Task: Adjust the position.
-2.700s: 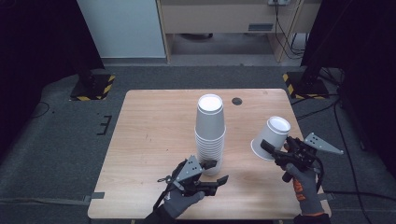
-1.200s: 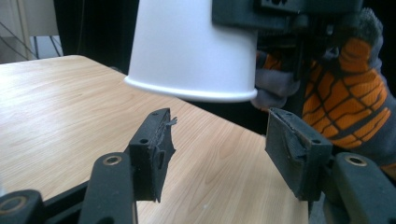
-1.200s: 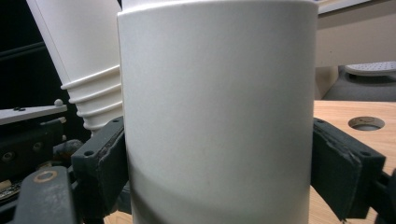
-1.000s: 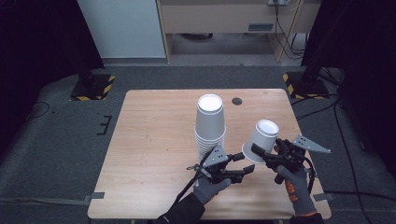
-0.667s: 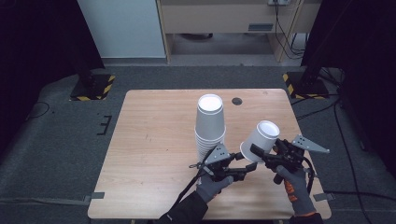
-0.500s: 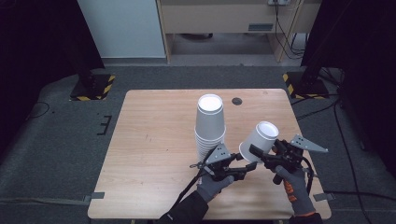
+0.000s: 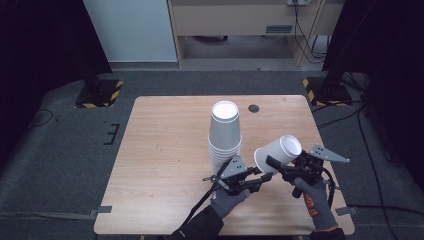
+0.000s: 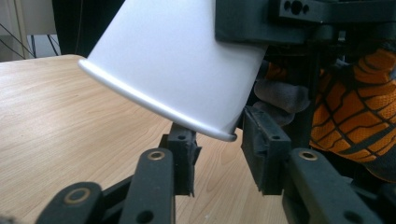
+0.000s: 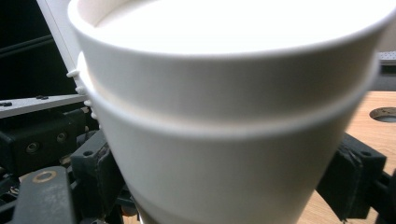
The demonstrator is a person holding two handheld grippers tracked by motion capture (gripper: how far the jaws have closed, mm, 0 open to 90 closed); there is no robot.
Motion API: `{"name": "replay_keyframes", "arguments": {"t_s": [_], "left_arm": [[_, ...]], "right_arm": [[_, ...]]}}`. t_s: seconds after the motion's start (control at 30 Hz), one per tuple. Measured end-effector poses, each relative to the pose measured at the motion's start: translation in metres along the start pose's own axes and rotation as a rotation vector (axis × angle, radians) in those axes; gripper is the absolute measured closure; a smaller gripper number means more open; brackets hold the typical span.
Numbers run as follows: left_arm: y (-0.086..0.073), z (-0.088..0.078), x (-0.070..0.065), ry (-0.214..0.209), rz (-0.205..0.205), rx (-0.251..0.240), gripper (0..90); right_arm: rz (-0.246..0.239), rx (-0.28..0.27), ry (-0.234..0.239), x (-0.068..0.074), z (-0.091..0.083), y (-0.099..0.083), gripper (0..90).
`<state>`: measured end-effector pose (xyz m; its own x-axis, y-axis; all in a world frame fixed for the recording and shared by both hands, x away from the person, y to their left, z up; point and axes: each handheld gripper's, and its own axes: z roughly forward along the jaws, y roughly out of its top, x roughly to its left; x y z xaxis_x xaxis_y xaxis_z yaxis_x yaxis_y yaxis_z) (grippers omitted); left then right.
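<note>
The right tongs clenched nested cups; the left tongs stood released under them. A careless pinch could crush the cups.

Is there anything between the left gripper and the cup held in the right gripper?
Nothing visible. In the left gripper view, the left gripper is open with its jaws just below the bottom edge of the cup, a clear gap between them. The right gripper holds the cup tilted.
</note>
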<state>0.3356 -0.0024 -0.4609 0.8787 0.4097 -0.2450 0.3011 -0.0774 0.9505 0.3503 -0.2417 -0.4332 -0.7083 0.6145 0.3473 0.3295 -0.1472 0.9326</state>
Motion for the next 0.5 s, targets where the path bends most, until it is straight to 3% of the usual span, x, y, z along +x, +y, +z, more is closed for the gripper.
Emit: {"name": "replay_keyframes", "arguments": {"t_s": [0.27,0.5], "left_arm": [[-0.0019,-0.0020,0.0001,-0.006,0.006,0.005,73.3],[-0.0026,-0.0031,-0.0003,-0.026,0.013,-0.008,74.6]], "right_arm": [[0.011,0.002,0.009,-0.0012,-0.0005,0.0004,15.6],[0.020,0.001,0.021,-0.0012,0.0002,0.0002,15.8]]}}
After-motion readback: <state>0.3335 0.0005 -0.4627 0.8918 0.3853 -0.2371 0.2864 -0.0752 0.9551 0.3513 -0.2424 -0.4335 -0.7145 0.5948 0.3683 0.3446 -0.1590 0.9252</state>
